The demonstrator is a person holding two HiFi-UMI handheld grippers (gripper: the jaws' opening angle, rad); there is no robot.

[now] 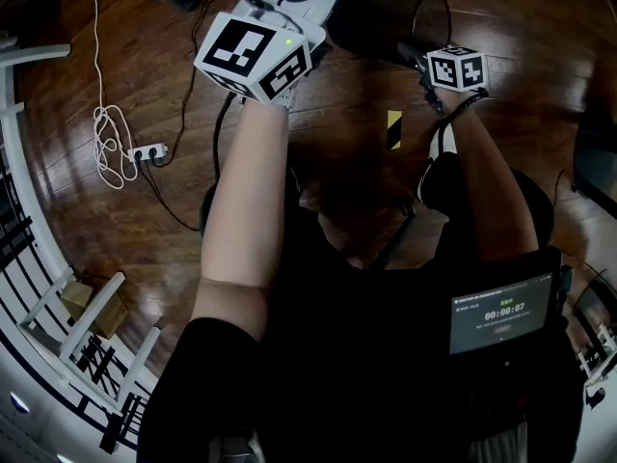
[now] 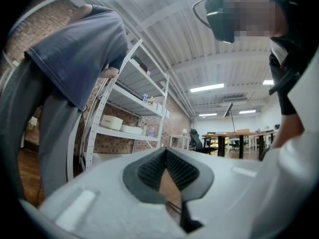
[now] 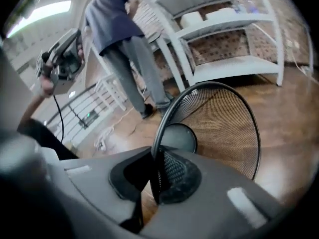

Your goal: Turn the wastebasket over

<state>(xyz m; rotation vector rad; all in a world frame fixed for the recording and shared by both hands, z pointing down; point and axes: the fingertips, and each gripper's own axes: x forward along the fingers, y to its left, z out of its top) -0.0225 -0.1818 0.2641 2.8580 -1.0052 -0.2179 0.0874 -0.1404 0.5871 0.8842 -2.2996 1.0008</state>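
The black wire-mesh wastebasket (image 3: 224, 118) hangs tilted over the dark wooden floor (image 1: 116, 220). Its round mouth is turned towards our right tongs (image 3: 157, 176), so we look past the rim to its solid round bottom. Those tongs are clamped tight on the thin metal rim, with one pad inside the mesh wall and the other outside it. In the head view the basket sits at the top of the frame, just beyond the right marker cube (image 1: 455, 68), lying over on its side. We cannot tell whether any part of it touches the floor. Our left tongs (image 2: 167, 178) are raised well apart from the basket and point roughly level into the room. Their ribbed pads meet at the tip with nothing between them. Beyond them we see white metal shelving (image 2: 129, 98), and a person in a grey-blue shirt (image 2: 75, 54) bends beside it. On the floor to our left lie a white power strip (image 1: 147, 150) and a looped white cable (image 1: 111, 133). A small yellow-and-black striped marker (image 1: 393, 129) lies near the basket.
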